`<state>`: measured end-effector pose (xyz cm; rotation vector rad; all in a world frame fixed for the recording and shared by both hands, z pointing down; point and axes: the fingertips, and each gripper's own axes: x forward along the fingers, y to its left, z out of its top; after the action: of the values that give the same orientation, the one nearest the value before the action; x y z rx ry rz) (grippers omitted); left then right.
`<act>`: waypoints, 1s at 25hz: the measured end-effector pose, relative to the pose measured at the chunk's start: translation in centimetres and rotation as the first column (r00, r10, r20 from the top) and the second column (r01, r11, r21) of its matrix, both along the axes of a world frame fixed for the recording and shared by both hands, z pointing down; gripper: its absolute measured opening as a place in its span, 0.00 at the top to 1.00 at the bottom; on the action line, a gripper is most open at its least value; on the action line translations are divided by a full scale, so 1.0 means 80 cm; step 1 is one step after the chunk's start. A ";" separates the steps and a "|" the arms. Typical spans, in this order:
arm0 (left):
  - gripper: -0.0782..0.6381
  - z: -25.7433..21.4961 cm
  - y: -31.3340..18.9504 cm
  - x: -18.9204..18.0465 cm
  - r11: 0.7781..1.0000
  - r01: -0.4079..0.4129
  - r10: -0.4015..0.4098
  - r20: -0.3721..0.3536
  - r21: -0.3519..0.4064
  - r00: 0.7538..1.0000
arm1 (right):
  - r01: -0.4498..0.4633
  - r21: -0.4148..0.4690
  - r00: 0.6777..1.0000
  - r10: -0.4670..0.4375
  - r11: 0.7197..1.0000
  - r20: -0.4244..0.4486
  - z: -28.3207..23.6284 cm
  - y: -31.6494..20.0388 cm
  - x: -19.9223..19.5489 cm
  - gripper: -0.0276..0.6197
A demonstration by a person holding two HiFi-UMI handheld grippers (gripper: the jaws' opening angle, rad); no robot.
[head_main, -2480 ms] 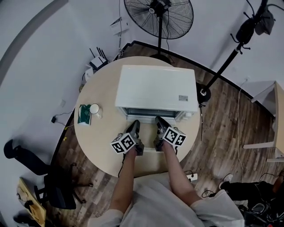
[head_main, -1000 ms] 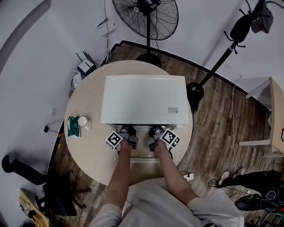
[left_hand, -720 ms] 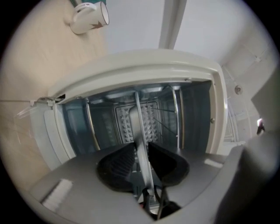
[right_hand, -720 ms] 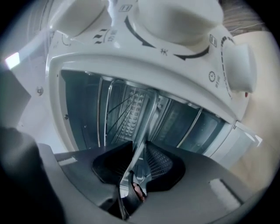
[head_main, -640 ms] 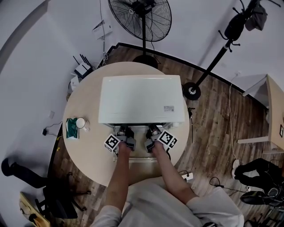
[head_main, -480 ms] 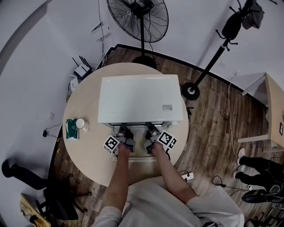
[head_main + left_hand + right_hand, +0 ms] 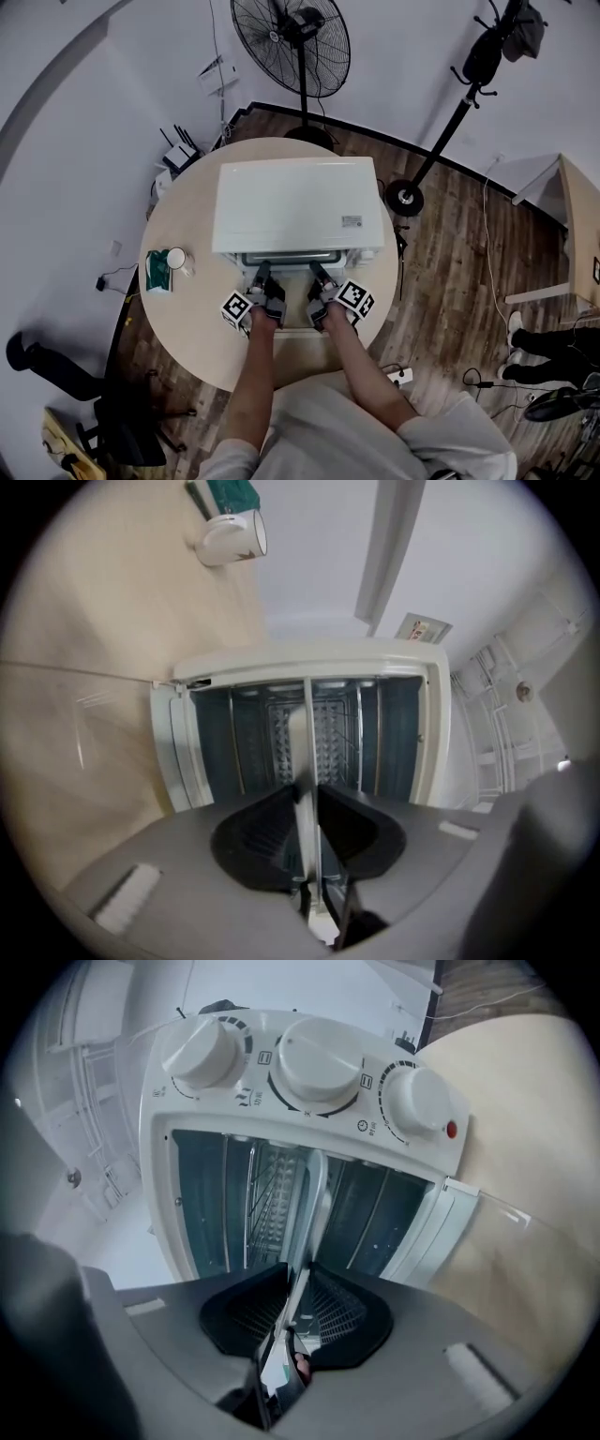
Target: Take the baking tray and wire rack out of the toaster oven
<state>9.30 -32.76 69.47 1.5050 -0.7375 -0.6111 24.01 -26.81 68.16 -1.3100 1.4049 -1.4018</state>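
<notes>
Metal baking tray [image 7: 302,747] edge-on, face unseen

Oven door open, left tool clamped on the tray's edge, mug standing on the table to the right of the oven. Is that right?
Not quite: the head view shows the mug on the table to the left of the oven, not the right. The rest holds: the door is open, and the left tool is clamped on the tray's edge.
</notes>
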 end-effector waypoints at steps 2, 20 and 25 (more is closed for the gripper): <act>0.72 0.000 0.007 -0.002 1.000 -0.006 0.006 0.009 -0.010 1.000 | 0.002 -0.003 1.000 -0.002 1.000 -0.002 0.001 0.007 -0.002 0.84; 0.72 0.003 0.064 -0.024 0.999 -0.025 0.025 0.012 -0.034 1.000 | 0.005 0.006 1.000 -0.005 1.000 0.016 -0.001 0.063 -0.023 0.86; 0.71 0.002 0.074 -0.028 0.999 -0.024 0.024 0.009 -0.024 1.000 | 0.007 0.018 1.000 -0.007 1.000 0.022 -0.002 0.073 -0.026 0.86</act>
<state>7.05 -26.82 69.61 1.4935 -0.7307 -0.5751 21.89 -20.94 67.97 -1.2755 1.4054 -1.4014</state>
